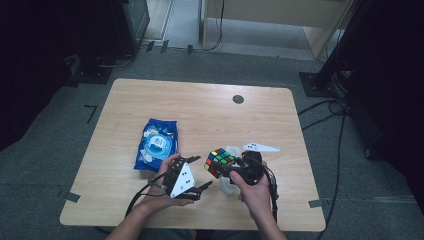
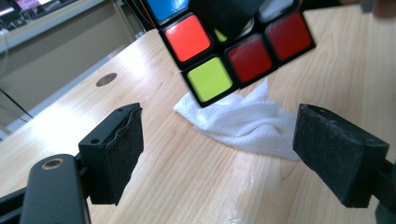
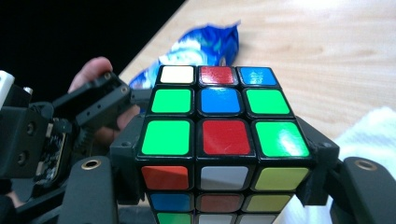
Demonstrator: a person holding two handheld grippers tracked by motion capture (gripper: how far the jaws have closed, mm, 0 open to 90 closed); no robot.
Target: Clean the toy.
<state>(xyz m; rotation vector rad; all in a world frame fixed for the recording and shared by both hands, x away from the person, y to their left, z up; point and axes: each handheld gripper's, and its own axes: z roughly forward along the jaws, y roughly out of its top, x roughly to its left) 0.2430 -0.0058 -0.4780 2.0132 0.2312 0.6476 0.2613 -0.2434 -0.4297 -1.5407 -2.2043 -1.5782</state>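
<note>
Now the right gripper (image 3: pixel 219 186) clamps the puzzle cube (image 3: pixel 219 135); left gripper (image 2: pixel 219 154) gapes empty.

I work in what looks like a lab or test room: my wooden table (image 1: pixel 200 107) stands alone on grey carpet (image 1: pixel 50 165) marked with tape (image 1: pixel 90 111), black stands (image 1: pixel 320 75) and loose cables (image 1: pixel 330 115) crowd its edges, and a plain desk (image 1: pixel 270 20) sits behind.
</note>
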